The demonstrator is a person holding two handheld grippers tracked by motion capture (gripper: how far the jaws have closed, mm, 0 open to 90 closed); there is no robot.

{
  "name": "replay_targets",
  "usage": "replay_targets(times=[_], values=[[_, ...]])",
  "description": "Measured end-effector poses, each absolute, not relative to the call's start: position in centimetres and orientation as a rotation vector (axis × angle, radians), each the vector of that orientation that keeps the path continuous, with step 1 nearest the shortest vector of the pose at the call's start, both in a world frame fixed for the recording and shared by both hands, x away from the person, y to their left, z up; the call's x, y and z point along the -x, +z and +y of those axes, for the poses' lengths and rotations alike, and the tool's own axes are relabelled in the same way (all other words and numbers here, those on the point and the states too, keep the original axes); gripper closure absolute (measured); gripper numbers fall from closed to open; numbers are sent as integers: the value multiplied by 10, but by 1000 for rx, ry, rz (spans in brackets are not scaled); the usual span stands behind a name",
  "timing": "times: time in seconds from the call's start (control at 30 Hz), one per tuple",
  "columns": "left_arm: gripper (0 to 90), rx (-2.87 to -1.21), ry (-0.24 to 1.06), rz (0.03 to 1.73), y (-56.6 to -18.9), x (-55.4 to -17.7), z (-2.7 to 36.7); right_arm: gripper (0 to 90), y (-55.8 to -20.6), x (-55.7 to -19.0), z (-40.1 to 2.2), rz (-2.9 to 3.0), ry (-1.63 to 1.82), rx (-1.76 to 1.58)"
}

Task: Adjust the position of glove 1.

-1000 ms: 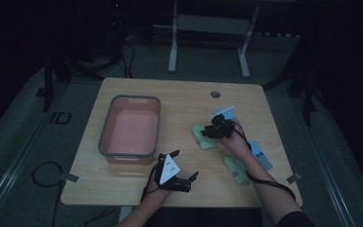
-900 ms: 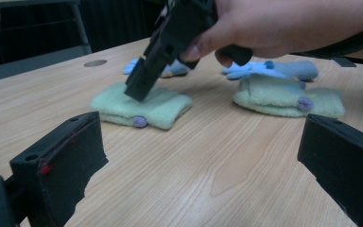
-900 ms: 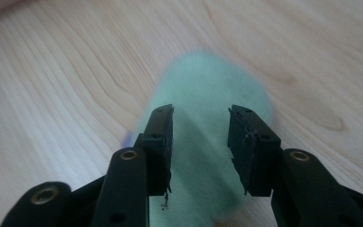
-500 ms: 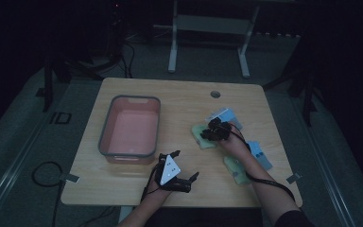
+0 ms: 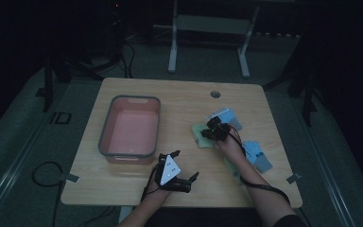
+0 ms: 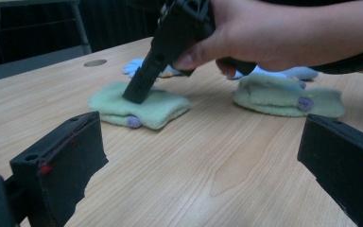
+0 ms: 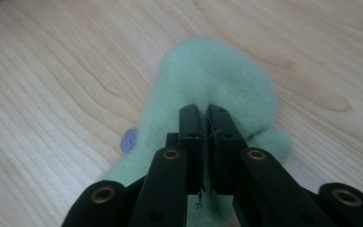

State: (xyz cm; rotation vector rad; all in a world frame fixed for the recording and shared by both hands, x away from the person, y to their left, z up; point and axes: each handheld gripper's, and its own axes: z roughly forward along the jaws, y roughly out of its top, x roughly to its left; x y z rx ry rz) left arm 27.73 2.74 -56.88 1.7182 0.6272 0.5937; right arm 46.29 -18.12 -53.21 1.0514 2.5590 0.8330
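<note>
A light wooden table (image 5: 123, 189) with a round hole (image 5: 215, 94) near its far edge. On it sit a pink bin (image 5: 130, 126) at the left and, at the right, folded green socks (image 5: 201, 135), another green pair (image 5: 232, 166), and light blue socks (image 5: 258, 155).

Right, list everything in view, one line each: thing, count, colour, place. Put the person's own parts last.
table: 1, light wood, centre of the high view, with a round hole near its far edge.
bin: 1, pink with a grey rim, left half of the table, nothing visible inside.
green socks: 2, pale green with purple spots; far sock under the right gripper, near sock by the right forearm.
blue socks: 2, light blue; one beyond the right gripper, one near the right edge.
desk frame: 1, grey, on the floor beyond the table.
floor cable: 1, black, left of the table.
left gripper: black, jaws open, near edge.
right gripper: black, jaws just closing, pinching the far sock.
</note>
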Motion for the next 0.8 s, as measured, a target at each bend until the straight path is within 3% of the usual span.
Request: replay_targets(times=[0.5,0.8], values=[[16,-1716,596,619,-569,-277,28,873,-475,-407,-188,2400,926,-1225],[16,-1714,590,625,-569,-277,28,873,-477,-375,-180,2364,869,-1202]])
